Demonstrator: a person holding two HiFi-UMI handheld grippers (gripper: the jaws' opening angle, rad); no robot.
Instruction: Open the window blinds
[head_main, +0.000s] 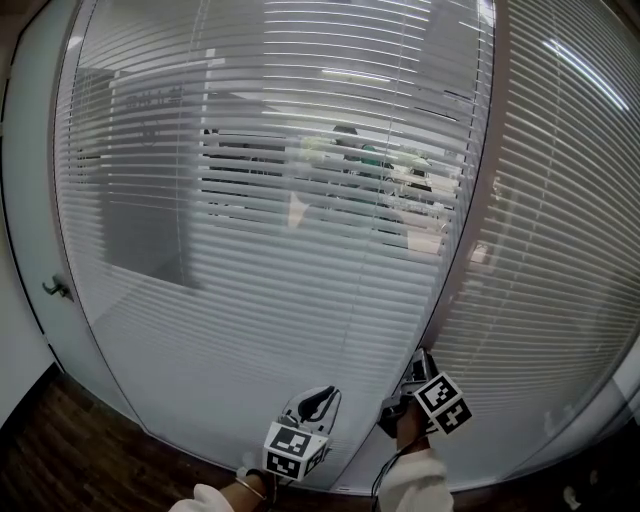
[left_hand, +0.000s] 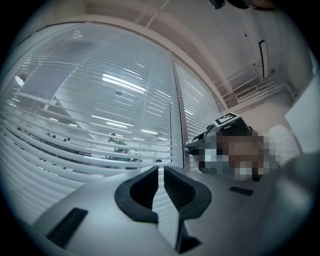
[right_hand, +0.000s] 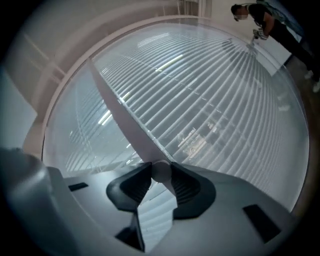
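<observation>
While the right claw (right_hand: 161, 176) was clamped on a small pale round knob (right_hand: 160, 170) — one jaw pressed to each side of it — the left claw (left_hand: 161, 174) hung just to its left, its jaws drawn almost together with only a thin slit between them and nothing in it. The knob sat low on an upright frame post (right_hand: 117, 117), which rose straight ahead of the right claw. The window blinds (head_main: 280, 200) filled the wide glass pane above and ahead of the left claw, on the left of that post. Their white slats lay level and were tilted enough in a middle band to show a lit room behind — elsewhere they looked shut. A second panel of slats (head_main: 560, 250) hung to the right of the right claw, beyond the post.
</observation>
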